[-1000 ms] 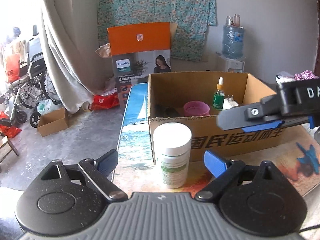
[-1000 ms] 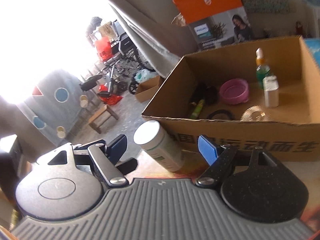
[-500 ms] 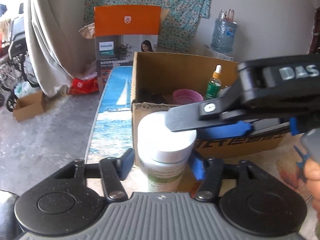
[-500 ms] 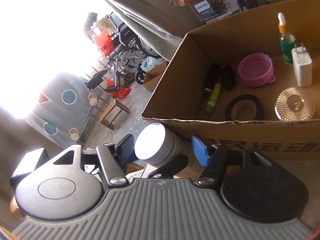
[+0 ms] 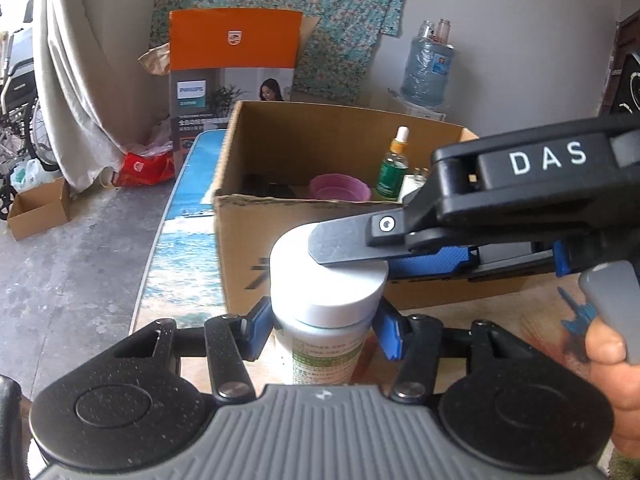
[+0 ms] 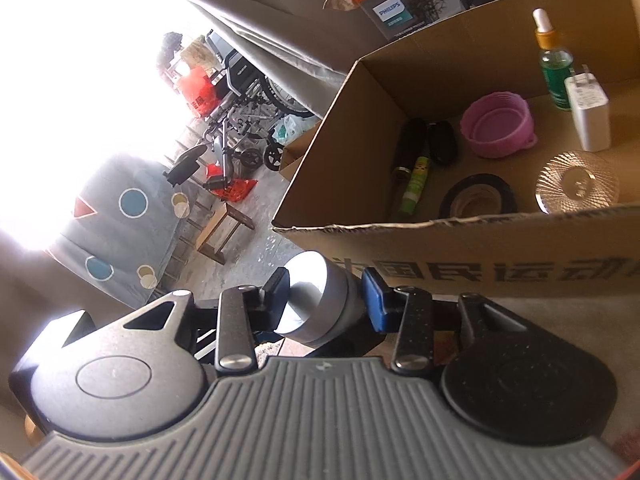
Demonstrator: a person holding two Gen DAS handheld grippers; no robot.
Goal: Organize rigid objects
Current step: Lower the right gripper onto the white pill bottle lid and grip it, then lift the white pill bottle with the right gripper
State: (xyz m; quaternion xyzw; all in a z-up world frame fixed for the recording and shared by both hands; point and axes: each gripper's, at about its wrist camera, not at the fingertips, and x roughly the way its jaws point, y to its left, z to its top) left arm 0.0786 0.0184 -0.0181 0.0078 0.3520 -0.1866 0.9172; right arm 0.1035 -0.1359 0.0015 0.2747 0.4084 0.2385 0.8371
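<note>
A white bottle (image 5: pixel 324 348) with a white cap (image 5: pixel 332 292) stands upright on the table, just in front of an open cardboard box (image 5: pixel 304 240). My left gripper (image 5: pixel 325 330) is shut on the bottle's body below the cap, a blue pad on each side. My right gripper (image 5: pixel 356 258) reaches in from the right across the cap. In the right wrist view the cap (image 6: pixel 308 296) sits between the right gripper's (image 6: pixel 326 296) pads; its jaws are closing and the pads touch the cap.
The box (image 6: pixel 480 236) holds a pink bowl (image 6: pixel 496 124), a green dropper bottle (image 6: pixel 554 68), a white charger (image 6: pixel 588 116), a tape roll (image 6: pixel 478 196), a glass lid (image 6: pixel 576 188) and a green tube (image 6: pixel 416 184). An orange carton (image 5: pixel 234 64) stands behind. The table edge (image 5: pixel 160 240) drops to the floor on the left.
My left gripper moved up to the bottle and shut on its body. My right gripper came in from the right and narrowed around the cap.
</note>
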